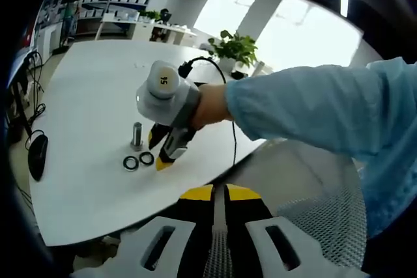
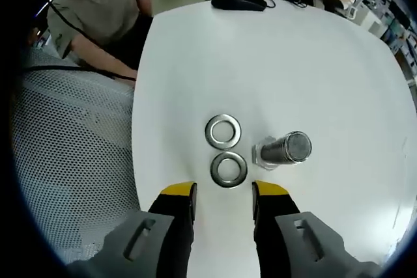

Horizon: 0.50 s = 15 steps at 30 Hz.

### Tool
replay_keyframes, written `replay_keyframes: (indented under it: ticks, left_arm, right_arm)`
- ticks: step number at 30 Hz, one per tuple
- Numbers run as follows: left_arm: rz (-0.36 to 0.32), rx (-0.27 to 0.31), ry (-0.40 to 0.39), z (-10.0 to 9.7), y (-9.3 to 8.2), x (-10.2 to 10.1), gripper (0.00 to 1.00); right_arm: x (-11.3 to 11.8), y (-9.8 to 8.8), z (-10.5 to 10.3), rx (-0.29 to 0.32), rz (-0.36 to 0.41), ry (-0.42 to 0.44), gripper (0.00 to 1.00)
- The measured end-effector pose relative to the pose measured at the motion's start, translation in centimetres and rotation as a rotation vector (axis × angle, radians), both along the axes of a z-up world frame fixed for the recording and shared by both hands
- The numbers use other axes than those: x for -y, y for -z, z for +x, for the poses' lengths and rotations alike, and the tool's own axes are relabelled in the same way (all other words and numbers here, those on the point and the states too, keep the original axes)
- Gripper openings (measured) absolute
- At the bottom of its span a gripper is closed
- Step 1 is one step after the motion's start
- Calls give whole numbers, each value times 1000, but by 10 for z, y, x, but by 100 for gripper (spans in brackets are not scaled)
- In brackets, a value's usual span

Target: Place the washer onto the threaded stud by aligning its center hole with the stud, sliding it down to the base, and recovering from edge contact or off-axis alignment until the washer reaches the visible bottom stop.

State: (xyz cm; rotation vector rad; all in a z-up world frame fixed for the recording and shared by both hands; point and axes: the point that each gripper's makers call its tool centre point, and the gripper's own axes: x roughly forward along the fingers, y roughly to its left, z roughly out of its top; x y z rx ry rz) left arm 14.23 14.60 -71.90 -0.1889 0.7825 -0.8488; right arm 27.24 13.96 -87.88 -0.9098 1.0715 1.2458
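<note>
In the right gripper view, the right gripper (image 2: 224,194) is hovering over the white table (image 2: 326,63) with its yellow-tipped jaws spread apart and holding nothing. Just ahead of the tips, roughly centred between them, a washer (image 2: 229,168) is lying flat; a second washer (image 2: 223,131) is lying just beyond it, the two nearly touching. The stud (image 2: 284,148) is standing on the table just ahead of the right jaw's tip, beside the near washer and bare of any washer. Farther ahead, near the far edge of the table, a mouse (image 2: 238,0) is sitting, and to the left, past the table edge, a seated person (image 2: 104,11) is leaning an arm on a mesh chair (image 2: 65,148). In the left gripper view, the left gripper (image 1: 218,194) is being held back off the table over a mesh chair, its yellow tips pressed together with nothing between them. Ahead of it the right gripper (image 1: 158,151) is reaching in from the right, held by a hand in a light blue sleeve (image 1: 313,109), its tips pointing down at the table right beside the two washers (image 1: 138,160), with the stud (image 1: 137,133) standing just beyond them. A plant (image 1: 234,49) is standing at the far side of the table.
</note>
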Motion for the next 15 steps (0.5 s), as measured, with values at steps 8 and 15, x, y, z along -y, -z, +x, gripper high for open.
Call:
replay_keyframes:
  ticks: [8, 15]
  left_arm:
    - [-1, 1, 3, 0, 0, 1, 3]
    - [-3, 2, 8, -1, 0, 1, 3]
  right_arm:
    - [1, 1, 1, 33, -46, -41, 35]
    - [1, 2, 2, 22, -98, -43, 35]
